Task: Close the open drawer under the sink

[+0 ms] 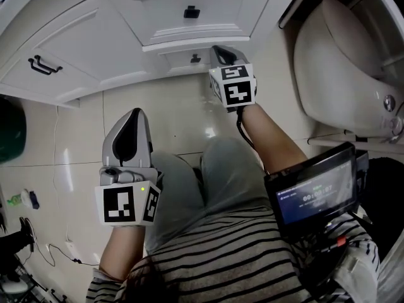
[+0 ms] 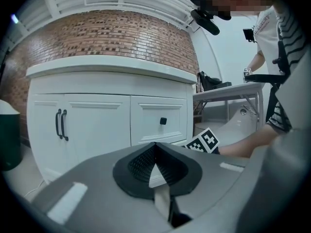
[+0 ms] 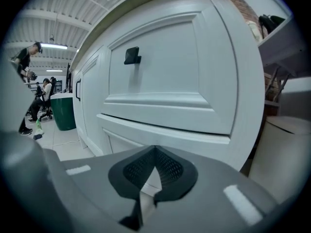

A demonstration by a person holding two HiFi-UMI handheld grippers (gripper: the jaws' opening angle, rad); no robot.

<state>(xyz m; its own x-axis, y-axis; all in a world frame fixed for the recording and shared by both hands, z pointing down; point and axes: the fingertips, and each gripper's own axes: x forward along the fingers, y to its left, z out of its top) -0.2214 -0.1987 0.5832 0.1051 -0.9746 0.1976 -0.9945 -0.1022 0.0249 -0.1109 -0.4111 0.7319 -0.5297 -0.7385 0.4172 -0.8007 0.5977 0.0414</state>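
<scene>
Right gripper (image 1: 222,54): fingers (image 3: 170,169) pressed together, empty. Tips sit just under the drawer (image 3: 165,72) (seems to jut out from the cabinet (image 1: 76,36), hard to be sure). Left gripper (image 1: 131,122): fingers together too, well back over the floor (image 1: 170,112).

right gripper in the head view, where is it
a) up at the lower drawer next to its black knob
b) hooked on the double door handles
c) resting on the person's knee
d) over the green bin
a: the right gripper points at the front of the lower drawer, just right of its black knob; whether it touches the drawer cannot be told.
</scene>
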